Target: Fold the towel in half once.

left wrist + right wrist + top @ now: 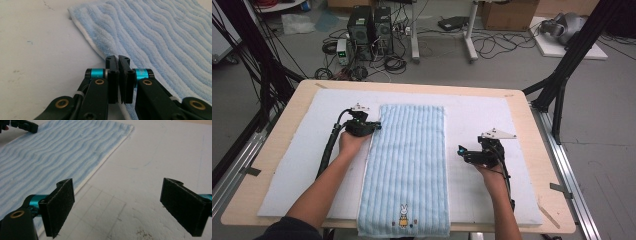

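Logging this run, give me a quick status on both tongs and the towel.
Left tongs shut at edge of light blue striped terry towel; grip unclear. Right tongs open, off towel. Towel flat on white mat.

Bare white padded surface (482, 120) lies open left and right of the flat, light-blue striped terry towel (409, 165); nothing stands upright on it.

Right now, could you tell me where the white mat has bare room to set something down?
Two strips are free: between the blue towel and the white mat's right edge, beyond the right hand-held gripper, and left of the towel, around the left hand-held gripper. The towel takes the middle.
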`<state>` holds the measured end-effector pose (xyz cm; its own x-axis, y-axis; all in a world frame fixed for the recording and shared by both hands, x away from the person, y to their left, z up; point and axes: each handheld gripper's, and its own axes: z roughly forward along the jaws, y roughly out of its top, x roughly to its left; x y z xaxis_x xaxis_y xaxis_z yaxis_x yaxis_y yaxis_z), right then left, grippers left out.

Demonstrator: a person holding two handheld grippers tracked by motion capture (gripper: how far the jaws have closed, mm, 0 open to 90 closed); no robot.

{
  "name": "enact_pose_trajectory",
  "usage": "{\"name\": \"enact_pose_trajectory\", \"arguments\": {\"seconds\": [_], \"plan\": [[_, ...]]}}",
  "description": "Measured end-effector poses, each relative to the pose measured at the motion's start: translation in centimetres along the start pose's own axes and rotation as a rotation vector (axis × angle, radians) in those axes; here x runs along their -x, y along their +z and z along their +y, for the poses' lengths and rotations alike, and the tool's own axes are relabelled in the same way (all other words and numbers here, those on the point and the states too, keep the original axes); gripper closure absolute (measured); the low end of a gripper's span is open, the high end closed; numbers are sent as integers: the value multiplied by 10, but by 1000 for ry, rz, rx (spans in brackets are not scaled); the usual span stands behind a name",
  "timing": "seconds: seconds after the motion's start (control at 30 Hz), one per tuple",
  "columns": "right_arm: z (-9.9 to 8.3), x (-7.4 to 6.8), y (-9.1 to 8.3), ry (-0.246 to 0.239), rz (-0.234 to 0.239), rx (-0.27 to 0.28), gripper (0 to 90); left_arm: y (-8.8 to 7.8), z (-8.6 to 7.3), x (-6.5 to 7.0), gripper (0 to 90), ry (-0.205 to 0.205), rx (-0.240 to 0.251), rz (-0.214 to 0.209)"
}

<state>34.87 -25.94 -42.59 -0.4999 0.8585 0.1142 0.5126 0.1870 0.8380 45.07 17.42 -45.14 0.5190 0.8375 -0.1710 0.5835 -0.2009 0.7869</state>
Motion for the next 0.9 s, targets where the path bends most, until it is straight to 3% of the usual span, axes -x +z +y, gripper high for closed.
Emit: {"name": "enact_pose_trajectory", "arguments": {"seconds": [0.2, 0.27, 0.37, 0.5, 0.63, 0.77, 0.83, 0.9], "plan": [[11, -2, 18, 10, 20, -18, 114, -2, -1, -4, 859, -24, 18, -24], [17, 1, 37, 39, 31, -50, 116, -3, -1, -5, 860, -35, 25, -34], [23, 0, 51, 53, 39, -84, 191, -4, -2, -8, 860, -45, 24, -37], [38, -3, 79, 54, 59, -112, 399, -4, -2, -9, 859, -50, 24, -43], [44, -8, 101, 29, 35, -168, 484, -4, -2, -9, 859, -59, 26, -47], [46, -13, 112, 11, 5, -187, 572, -3, -2, -9, 859, -52, 19, -45], [47, -17, 113, -40, -40, -188, 685, -3, -2, -9, 859, -51, 18, -43], [48, -17, 114, -41, -34, -193, 835, -3, -2, -8, 860, -52, 21, -42]]}}
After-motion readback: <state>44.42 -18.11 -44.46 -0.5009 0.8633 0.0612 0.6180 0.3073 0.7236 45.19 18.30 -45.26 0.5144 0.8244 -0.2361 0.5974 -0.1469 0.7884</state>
